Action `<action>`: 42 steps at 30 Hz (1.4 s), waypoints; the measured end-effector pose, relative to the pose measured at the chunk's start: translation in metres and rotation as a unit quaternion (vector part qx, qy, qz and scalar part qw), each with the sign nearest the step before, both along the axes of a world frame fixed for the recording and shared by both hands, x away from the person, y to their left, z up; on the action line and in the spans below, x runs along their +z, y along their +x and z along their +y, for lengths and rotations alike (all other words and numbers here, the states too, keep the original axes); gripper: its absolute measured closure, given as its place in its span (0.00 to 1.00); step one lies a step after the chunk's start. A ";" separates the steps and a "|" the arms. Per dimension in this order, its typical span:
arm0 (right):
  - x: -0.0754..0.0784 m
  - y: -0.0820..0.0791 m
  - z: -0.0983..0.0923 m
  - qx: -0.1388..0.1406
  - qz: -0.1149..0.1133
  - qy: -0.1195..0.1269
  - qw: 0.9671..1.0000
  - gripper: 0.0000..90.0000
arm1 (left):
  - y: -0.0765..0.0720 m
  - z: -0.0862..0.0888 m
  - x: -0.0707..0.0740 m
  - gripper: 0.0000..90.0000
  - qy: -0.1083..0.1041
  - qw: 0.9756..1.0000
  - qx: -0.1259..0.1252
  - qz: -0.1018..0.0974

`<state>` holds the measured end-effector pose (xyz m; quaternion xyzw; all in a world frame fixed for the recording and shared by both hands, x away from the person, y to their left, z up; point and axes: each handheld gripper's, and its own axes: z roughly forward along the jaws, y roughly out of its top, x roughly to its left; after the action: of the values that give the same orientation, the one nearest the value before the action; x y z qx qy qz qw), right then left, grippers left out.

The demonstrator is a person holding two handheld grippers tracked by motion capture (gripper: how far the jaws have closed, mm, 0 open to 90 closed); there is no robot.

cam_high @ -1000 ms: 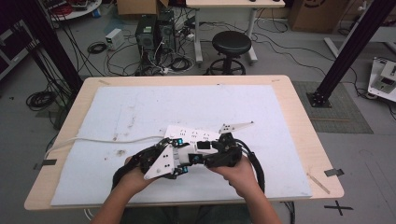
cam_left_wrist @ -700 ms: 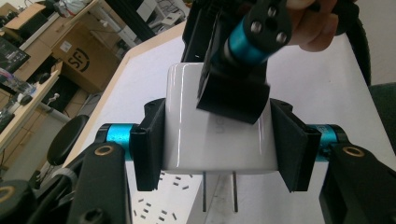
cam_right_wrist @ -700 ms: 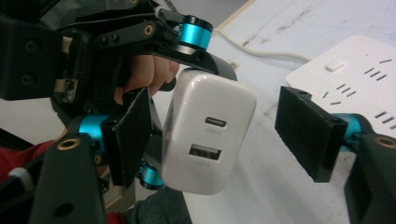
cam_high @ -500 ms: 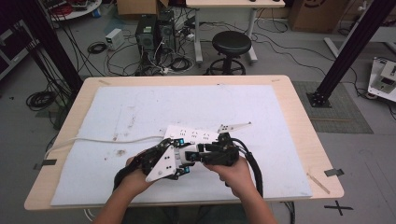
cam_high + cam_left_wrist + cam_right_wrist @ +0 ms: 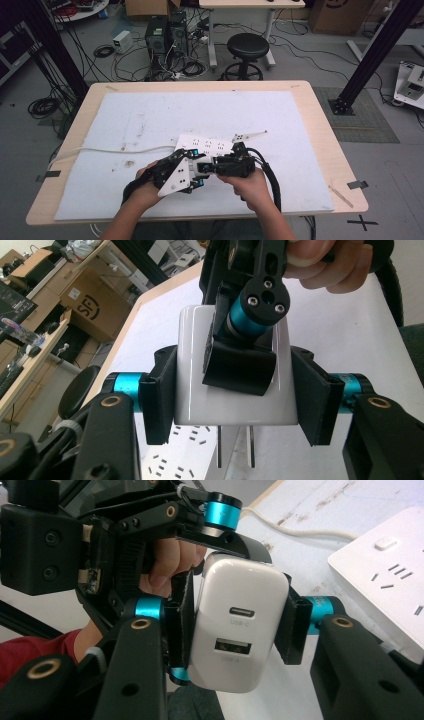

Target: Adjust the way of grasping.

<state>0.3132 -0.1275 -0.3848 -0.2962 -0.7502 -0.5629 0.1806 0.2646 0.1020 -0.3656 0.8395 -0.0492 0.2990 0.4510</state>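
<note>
1. The left gripper (image 5: 192, 172) and right gripper (image 5: 210, 167) met at the near centre of the table (image 5: 320, 130), each held in one hand.
2. A white USB charger (image 5: 232, 370) sat between them above the mat, prongs down; both sets of fingers (image 5: 182, 615) were clamped on it from opposite directions.
3. Just beyond lay a white power strip (image 5: 207, 145), its cord (image 5: 115, 150) running left.
4. A black stool (image 5: 247, 47) stood farther off.

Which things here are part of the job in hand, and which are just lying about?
In use:
- white charger, clamped by both the left hand-held gripper and the right hand-held gripper
- white power strip below it

Lying about:
- stool
- computer towers
- floor cables
- cardboard boxes
</note>
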 end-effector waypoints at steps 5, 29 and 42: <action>0.003 -0.001 -0.001 0.000 -0.004 -0.005 1.000 0.70 | 0.001 -0.001 -0.001 0.37 -0.010 1.000 0.005 0.004; 0.037 0.015 -0.057 -0.083 -0.083 -0.077 0.990 0.70 | 0.028 0.068 0.021 0.22 -0.023 0.989 0.108 0.097; 0.047 0.022 -0.076 -0.101 -0.124 -0.134 0.978 0.70 | 0.068 0.120 0.028 0.22 0.014 0.972 0.155 0.178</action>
<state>0.3353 -0.2040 -0.3376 -0.3196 -0.8015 -0.5053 -0.0126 0.3323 0.2224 -0.3377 0.8830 0.1581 0.2103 0.3888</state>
